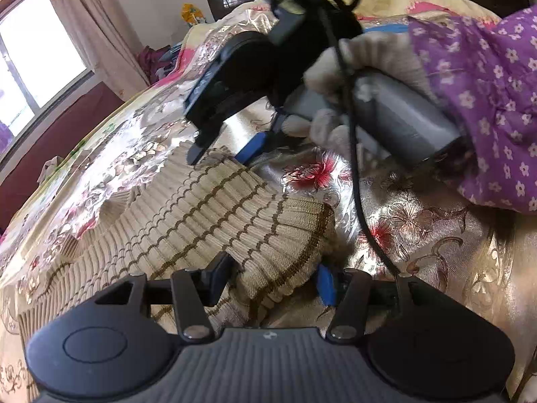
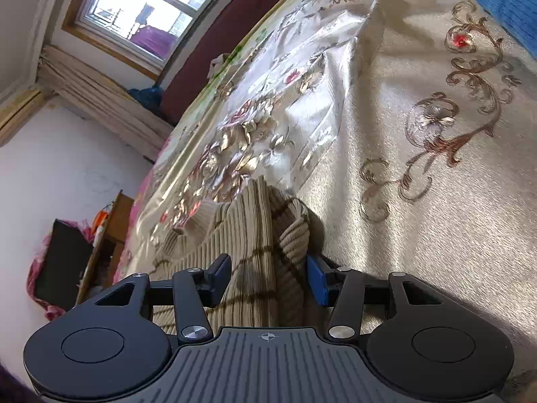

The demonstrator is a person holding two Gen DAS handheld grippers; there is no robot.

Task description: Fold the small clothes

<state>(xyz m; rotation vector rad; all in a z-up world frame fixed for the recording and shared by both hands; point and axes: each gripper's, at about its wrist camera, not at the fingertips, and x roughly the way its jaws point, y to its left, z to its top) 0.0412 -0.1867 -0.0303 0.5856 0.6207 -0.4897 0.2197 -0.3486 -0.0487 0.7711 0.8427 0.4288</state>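
Beige and brown stripes run across a small knit sweater (image 1: 208, 221) that lies on a shiny bed cover (image 1: 419, 235) with flowers on it. The left gripper (image 1: 272, 283) is wide open, and a thick fold of the sweater sits between its two blue pads. One pad touches the knit, but the jaws are not squeezing it. The right gripper (image 2: 270, 280) is wide open too, with another bunched part of the sweater between its fingers. In the left camera, the right gripper (image 1: 221, 154) tips down onto the far edge of the sweater. A gloved hand (image 1: 362, 77) holds its grey handle. A blue cloth (image 2: 510, 3) lies at the far corner of the bed.
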